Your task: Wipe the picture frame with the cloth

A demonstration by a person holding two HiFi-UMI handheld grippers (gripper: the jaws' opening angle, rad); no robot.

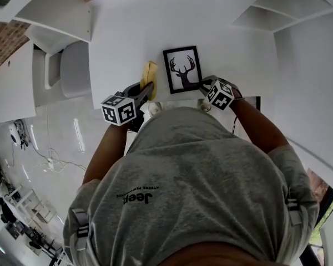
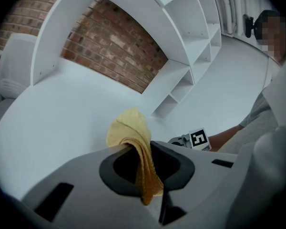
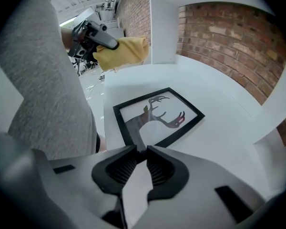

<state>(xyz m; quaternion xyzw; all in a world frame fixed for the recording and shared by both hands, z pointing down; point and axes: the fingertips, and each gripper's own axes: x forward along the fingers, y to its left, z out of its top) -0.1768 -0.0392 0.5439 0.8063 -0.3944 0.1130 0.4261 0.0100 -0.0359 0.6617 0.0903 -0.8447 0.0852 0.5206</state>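
Head view: a black-rimmed rectangular picture frame with a deer-head print (image 1: 182,69) lies flat on the white tabletop (image 1: 122,37), close to its near edge. The left tool (image 1: 147,90) holds a yellow woven cloth (image 1: 149,71) just beside the frame's left side. The right tool (image 1: 202,87) sits at the frame's near right corner.

Left gripper view: the jaws are clenched on a narrow fold of the cloth (image 2: 131,128), with most of it bunched beyond the tips. A firm stroke could drag that fold out of the grip, or let the bare tips scrape the glass.

Right gripper view: the right tool (image 3: 140,149) has its jaws only narrowly parted and grips nothing, poised at the frame's near rim (image 3: 128,128). Nothing pins the frame, so wiping may push it off the near edge.
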